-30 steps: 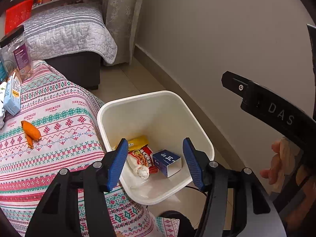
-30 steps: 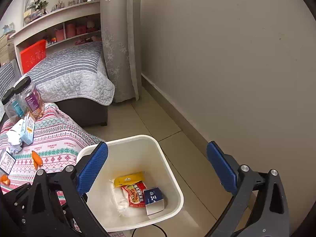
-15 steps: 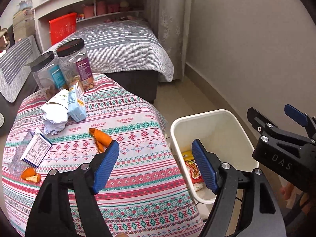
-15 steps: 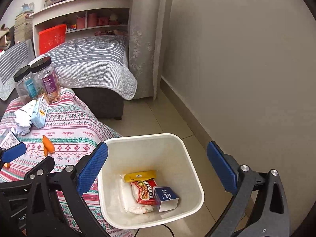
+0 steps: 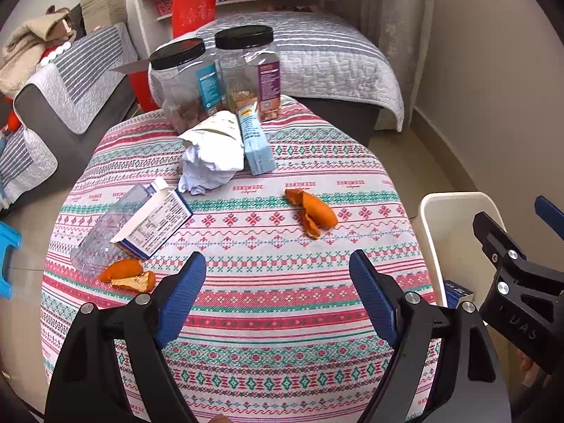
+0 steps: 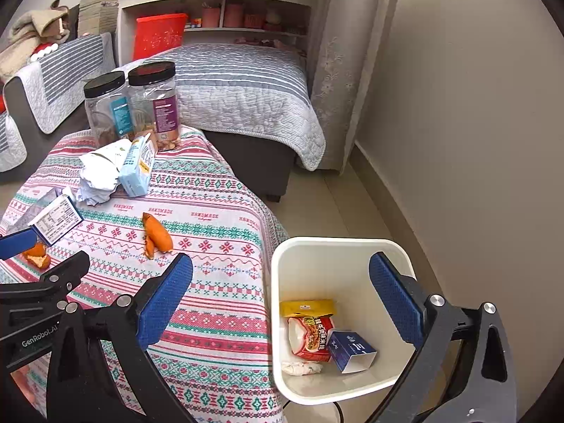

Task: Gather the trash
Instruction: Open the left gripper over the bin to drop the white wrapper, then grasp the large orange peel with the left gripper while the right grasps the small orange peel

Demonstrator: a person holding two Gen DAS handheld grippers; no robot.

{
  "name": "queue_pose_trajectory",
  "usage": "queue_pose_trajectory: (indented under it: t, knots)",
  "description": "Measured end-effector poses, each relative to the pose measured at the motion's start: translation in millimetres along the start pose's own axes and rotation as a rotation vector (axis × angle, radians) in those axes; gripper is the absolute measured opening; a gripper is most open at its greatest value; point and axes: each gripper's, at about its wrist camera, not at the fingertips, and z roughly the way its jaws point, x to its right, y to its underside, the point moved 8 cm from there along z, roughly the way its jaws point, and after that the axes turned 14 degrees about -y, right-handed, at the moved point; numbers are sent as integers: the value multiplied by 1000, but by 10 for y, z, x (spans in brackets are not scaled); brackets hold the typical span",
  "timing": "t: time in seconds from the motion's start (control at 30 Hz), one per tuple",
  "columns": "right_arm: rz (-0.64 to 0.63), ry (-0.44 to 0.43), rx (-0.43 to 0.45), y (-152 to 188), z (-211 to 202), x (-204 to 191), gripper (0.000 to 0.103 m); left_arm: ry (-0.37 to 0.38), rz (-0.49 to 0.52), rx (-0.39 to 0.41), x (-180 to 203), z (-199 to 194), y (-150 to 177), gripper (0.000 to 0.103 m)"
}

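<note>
A: Gripper status?
B: Left gripper (image 5: 278, 299) and right gripper (image 6: 280, 292): jaws spread, nothing held.
A: Trash location?
B: Curled orange peel (image 5: 312, 211) lies on the patterned tablecloth (image 5: 282, 317); white plastic bin (image 6: 338, 246) stands beside the table.

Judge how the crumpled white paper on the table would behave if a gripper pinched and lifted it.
The crumpled white paper looks light, so it should lift easily. Its loose folds would probably crush between the fingers rather than resist. It leans against the light blue carton, which might shift or tip as the paper comes away.
</note>
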Motion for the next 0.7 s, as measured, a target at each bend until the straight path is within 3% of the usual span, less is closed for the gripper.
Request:
queue_pose_trajectory:
  t: [0.23,0.47,0.7]
  knots:
    - [-61,-80,-46,24,174,-517,96,-88,-113,-154,-713,426,179,81]
    - [-101,-110,-79,59,331,-809,96,-115,-334,-339,-1326,955,449,81]
    - [-108,-110,-104,67,453,-822,96,-145,-390,-385,-1470,1344,489,80]
